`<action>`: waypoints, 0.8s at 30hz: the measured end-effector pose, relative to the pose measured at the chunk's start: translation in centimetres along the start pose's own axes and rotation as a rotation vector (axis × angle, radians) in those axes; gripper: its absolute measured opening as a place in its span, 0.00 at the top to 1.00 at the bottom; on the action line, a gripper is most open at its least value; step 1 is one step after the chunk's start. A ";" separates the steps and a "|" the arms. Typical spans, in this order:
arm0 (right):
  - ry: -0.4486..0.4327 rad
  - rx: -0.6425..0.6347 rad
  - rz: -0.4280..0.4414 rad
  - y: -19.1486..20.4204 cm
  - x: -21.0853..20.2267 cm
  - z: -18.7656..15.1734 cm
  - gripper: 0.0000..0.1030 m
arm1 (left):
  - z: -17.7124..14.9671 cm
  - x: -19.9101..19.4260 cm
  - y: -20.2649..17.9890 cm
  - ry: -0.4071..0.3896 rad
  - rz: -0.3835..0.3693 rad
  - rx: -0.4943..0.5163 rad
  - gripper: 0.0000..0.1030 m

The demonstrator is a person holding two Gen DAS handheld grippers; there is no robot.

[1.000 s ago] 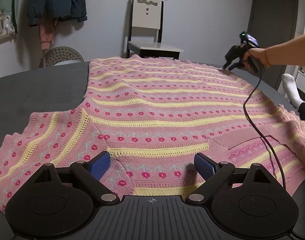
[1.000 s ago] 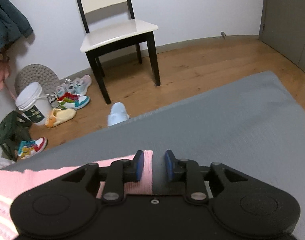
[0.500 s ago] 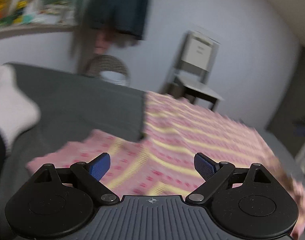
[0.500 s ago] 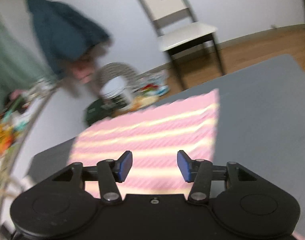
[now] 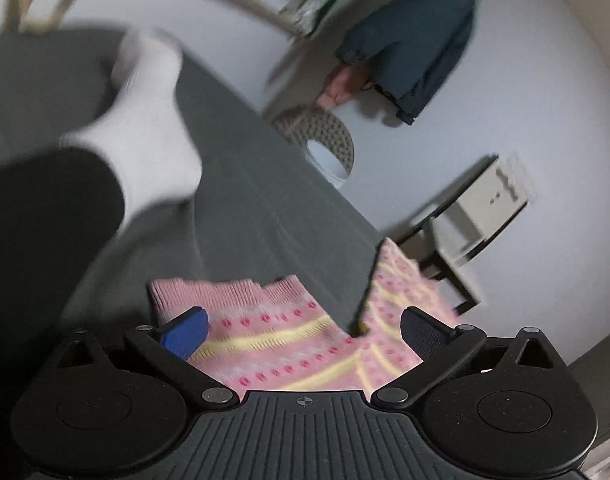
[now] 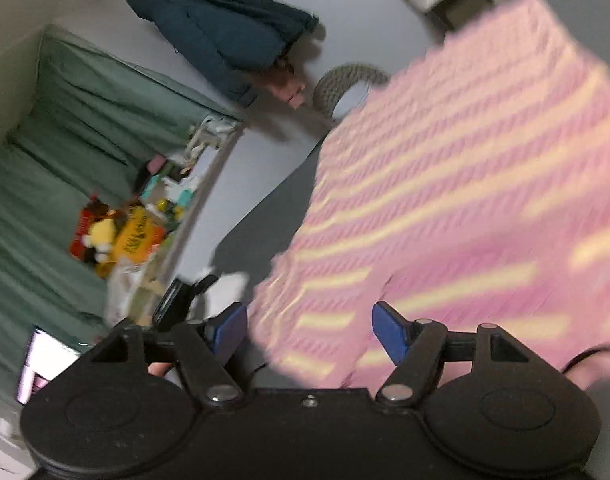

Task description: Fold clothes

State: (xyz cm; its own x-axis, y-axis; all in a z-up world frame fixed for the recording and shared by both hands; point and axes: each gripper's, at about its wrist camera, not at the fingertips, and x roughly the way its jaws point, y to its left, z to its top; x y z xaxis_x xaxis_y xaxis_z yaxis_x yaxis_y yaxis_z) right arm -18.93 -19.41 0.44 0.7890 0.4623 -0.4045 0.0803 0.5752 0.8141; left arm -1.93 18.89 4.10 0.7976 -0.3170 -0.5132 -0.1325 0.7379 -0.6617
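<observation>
Looking along our left gripper [image 5: 303, 330], we see its fingers [image 5: 185, 332] spread wide apart with nothing between them, and the pink sweater [image 5: 273, 344] lies just beyond the tips on the grey bed [image 5: 265, 216]. The ribbed cuff of one sleeve sits at about 11 o'clock from the gripper, and the sweater's body runs off toward 1 o'clock, with a wedge of bare bed showing between the two. A foot in a white sock [image 5: 149, 120] rests on the bed at 10 o'clock, well apart from the sweater, above a dark trouser leg [image 5: 45, 216]. A dark blue jacket [image 5: 409, 32] hangs on the wall at 1 o'clock, and a pale chair [image 5: 485, 208] stands at 2 o'clock past the bed's edge. In the right wrist view, our right gripper [image 6: 307, 330] also has its fingers [image 6: 229, 326] wide apart and empty; the sweater [image 6: 465, 200], blurred, fills the frame from 12 to 3 o'clock and reaches down between the fingertips. We cannot tell whether the fingers touch the fabric. Green curtains [image 6: 65, 140] and a cluttered shelf [image 6: 145, 216] sit at 9 to 10 o'clock.
</observation>
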 end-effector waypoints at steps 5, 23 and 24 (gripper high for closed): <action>0.090 -0.093 0.008 1.8 3.1 -2.4 0.34 | -0.1 0.2 1.7 0.013 0.080 -0.092 0.01; 0.252 -0.101 0.094 2.2 5.6 -8.4 0.32 | -1.3 4.4 3.6 0.052 0.147 -0.134 0.52; 0.253 -0.101 0.092 2.2 5.6 -8.5 0.31 | -1.2 4.1 3.7 0.052 0.152 -0.134 0.62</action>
State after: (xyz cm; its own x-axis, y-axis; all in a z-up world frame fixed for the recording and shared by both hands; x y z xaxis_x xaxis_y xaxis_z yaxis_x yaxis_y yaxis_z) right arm -19.49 -9.85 -3.55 0.6123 0.6621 -0.4322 -0.0554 0.5812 0.8119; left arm 0.13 19.61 -1.15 0.7316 -0.2411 -0.6377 -0.3289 0.6945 -0.6399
